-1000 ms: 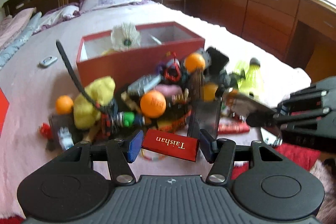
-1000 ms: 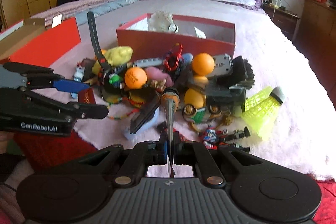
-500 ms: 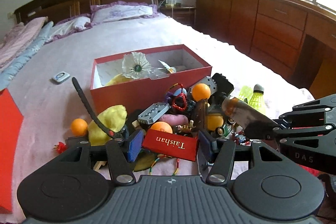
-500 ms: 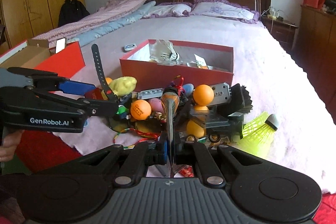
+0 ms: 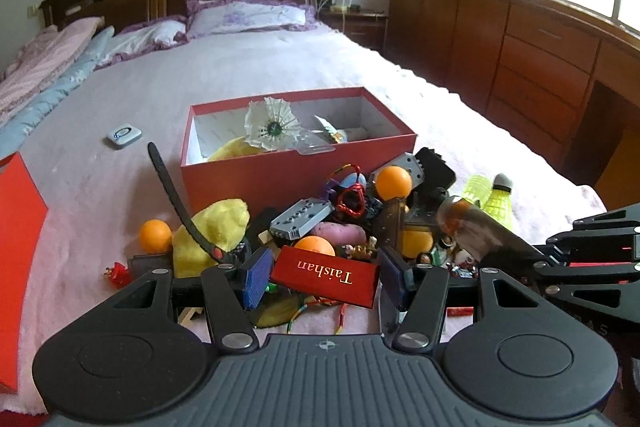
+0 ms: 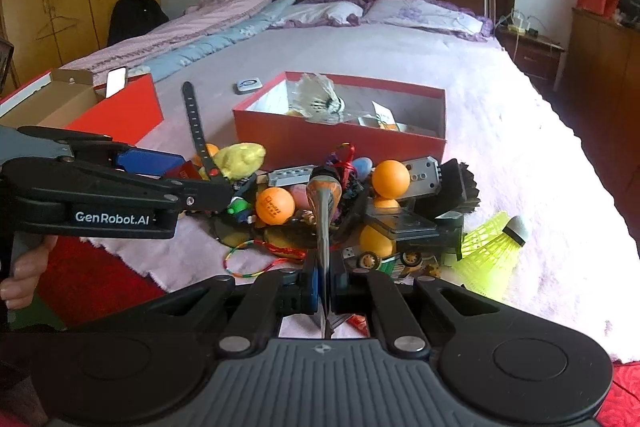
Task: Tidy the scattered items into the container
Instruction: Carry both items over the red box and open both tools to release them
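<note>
**Two loads lifted, box ahead**

My left gripper [image 5: 324, 277] pinches the red Taishan pack [image 5: 325, 277]; my right gripper [image 6: 325, 281], pressed tight, holds a metal spoon [image 6: 323, 211]. Both hover before the red box [image 5: 298, 171], beyond the toy pile [image 6: 340, 195]. Next, I judge: carry forward, release inside.

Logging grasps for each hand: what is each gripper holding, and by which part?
Left gripper clamps the red Taishan box across its two ends. Right gripper pinches a thin shiny metal piece near its lower end.

red box [image 5: 296, 183], orange balls [image 6: 391, 178], yellow shuttlecock [image 6: 490, 251]
</note>
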{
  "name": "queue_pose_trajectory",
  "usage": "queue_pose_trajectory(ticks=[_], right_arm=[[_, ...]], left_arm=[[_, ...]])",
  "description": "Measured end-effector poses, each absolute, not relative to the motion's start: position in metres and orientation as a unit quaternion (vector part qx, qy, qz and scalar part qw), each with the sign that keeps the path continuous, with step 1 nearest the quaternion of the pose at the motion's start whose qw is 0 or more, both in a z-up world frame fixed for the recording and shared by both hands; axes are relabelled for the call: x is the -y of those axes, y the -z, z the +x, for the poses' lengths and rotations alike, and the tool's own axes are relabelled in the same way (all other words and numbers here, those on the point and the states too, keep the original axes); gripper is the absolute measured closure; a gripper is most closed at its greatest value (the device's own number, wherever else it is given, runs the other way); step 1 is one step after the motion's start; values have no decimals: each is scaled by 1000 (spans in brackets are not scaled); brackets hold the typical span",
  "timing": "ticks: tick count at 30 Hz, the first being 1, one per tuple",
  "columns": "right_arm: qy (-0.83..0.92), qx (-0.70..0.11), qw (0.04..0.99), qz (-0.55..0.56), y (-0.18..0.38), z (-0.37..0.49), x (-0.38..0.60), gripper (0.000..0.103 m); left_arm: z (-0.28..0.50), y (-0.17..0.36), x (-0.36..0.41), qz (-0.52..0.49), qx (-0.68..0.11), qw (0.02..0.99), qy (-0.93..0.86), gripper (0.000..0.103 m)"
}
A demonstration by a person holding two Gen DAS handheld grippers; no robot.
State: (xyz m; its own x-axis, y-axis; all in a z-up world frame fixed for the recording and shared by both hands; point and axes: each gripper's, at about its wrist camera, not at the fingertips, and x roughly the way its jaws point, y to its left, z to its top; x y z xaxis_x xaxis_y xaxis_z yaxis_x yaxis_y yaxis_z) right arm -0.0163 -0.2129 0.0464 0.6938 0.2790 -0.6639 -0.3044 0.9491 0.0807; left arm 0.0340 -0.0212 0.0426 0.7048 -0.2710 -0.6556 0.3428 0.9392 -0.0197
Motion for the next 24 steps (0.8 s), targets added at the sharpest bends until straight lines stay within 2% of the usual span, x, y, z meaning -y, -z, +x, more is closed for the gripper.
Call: queue_pose_trajectory(ticks=[12, 24], right_arm=[[-170, -365, 915, 9, -45, 53, 217, 97], [-145, -367, 919, 24, -55, 177, 205, 97]], left_arm=[[98, -48, 25, 50, -353, 922, 154, 46], [222, -50, 48, 65, -355, 925, 121, 45]])
